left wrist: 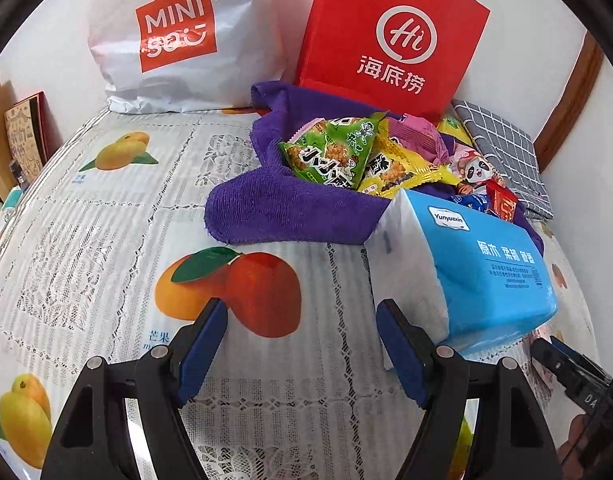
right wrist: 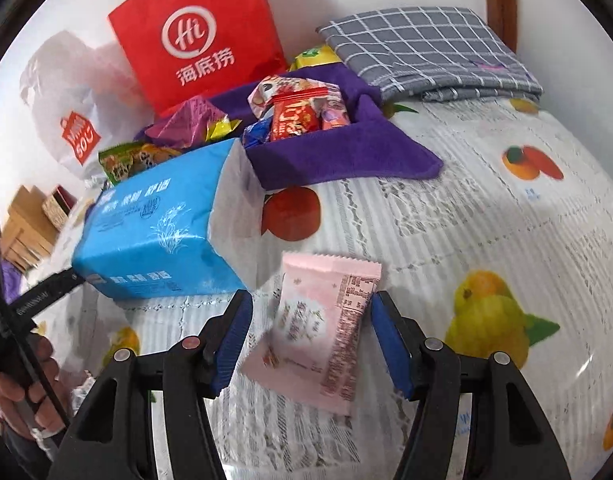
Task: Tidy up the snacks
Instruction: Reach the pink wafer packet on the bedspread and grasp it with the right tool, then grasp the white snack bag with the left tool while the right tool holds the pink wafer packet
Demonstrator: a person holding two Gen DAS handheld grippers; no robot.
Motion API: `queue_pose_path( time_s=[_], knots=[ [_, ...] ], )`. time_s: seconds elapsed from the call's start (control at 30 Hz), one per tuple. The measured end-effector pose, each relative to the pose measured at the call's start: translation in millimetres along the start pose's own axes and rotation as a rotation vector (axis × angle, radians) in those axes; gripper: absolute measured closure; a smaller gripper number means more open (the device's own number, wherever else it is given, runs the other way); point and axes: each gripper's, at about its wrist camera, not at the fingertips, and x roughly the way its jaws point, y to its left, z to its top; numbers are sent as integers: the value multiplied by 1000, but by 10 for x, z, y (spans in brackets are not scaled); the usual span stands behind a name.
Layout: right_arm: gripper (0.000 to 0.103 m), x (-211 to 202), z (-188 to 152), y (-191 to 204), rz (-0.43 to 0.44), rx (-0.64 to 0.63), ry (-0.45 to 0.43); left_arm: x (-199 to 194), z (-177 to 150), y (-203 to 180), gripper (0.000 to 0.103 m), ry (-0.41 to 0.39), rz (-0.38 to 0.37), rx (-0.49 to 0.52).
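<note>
A purple towel (left wrist: 274, 208) lies bunched on the fruit-print tablecloth and holds a pile of snack packets: a green one (left wrist: 330, 152), a yellow one (left wrist: 398, 168), a pink one (left wrist: 418, 136), a red one (left wrist: 502, 200). The towel (right wrist: 346, 152) and snacks also show in the right wrist view. A pink snack packet (right wrist: 322, 328) lies flat on the cloth between the open fingers of my right gripper (right wrist: 310, 320), not clamped. My left gripper (left wrist: 302, 324) is open and empty over the cloth, next to a blue tissue pack (left wrist: 486, 276).
A red Haidilao paper bag (left wrist: 390, 36) and a white Miniso bag (left wrist: 174, 36) stand at the back by the wall. A folded grey checked cloth (right wrist: 426, 52) lies at the back right. The blue tissue pack (right wrist: 158, 224) sits left of my right gripper.
</note>
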Motion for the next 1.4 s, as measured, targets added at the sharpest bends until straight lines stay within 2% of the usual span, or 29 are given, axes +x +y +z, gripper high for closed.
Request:
queue_pose_path(
  time_s=[0.07,0.1,0.13,0.3,0.37,0.43,0.8,1.4],
  knots=[
    [49,21,-13,61,-47,-60,-7,0,1,4,28,-1,-2,-2],
    [58,25,-28,88,-78,-92,-15,6,-2,5,28,-2,-4,-4],
    [59,27,-40,100,-86,-118,-18,9,1,10,28,-2,-5,-6],
    [60,6,-45,22,-38,-128,-18,27,0,-2,28,-7,9,3],
    [59,11,-45,32,-42,-133,-17,37,-2,-20,28,-8,21,12],
    [54,10,-47,25,-34,-140,-13,46,1,-25,28,-8,23,13],
    [53,17,-49,81,-47,-152,-10,67,1,2,28,-12,9,6],
    [58,10,-22,35,-19,-127,-15,23,-52,-16,28,-18,-3,1]
  ],
)
